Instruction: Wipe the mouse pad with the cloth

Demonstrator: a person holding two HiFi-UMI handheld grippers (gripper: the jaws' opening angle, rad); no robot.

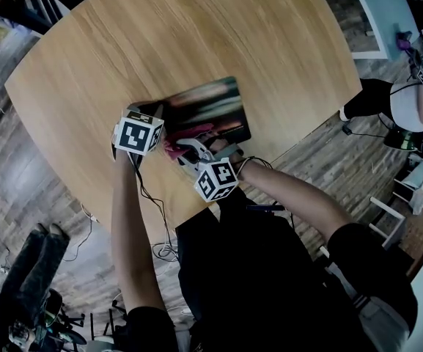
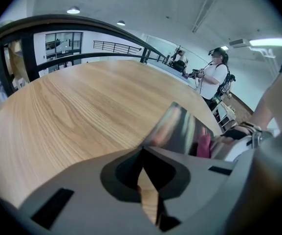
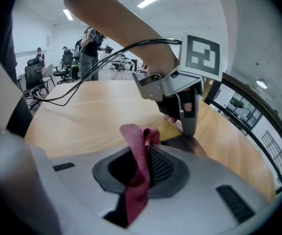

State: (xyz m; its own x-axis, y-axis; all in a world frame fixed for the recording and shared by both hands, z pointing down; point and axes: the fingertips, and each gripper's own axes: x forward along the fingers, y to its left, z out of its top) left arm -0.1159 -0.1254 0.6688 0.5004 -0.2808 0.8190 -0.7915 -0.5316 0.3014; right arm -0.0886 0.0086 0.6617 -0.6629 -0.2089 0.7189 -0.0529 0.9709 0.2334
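Observation:
The mouse pad (image 1: 212, 103), dark with a printed picture, lies flat on the round wooden table (image 1: 160, 42). My left gripper (image 1: 157, 118) is shut, and its tips rest on the pad's near left corner (image 2: 177, 129). The right gripper view shows those fingers (image 3: 189, 119) standing down onto the dark pad (image 3: 185, 144). My right gripper (image 1: 186, 153) is shut on a pink cloth (image 3: 139, 148). The cloth (image 1: 172, 149) bunches at the pad's front edge, between the two grippers. In the left gripper view a strip of cloth (image 2: 204, 145) shows beside the pad.
The table's front edge (image 1: 152, 218) runs close under my arms, and a cable (image 1: 160, 233) hangs over it. A person with a headset (image 2: 214, 77) stands beyond the table's far right. Office chairs (image 3: 35, 72) and several people stand farther off.

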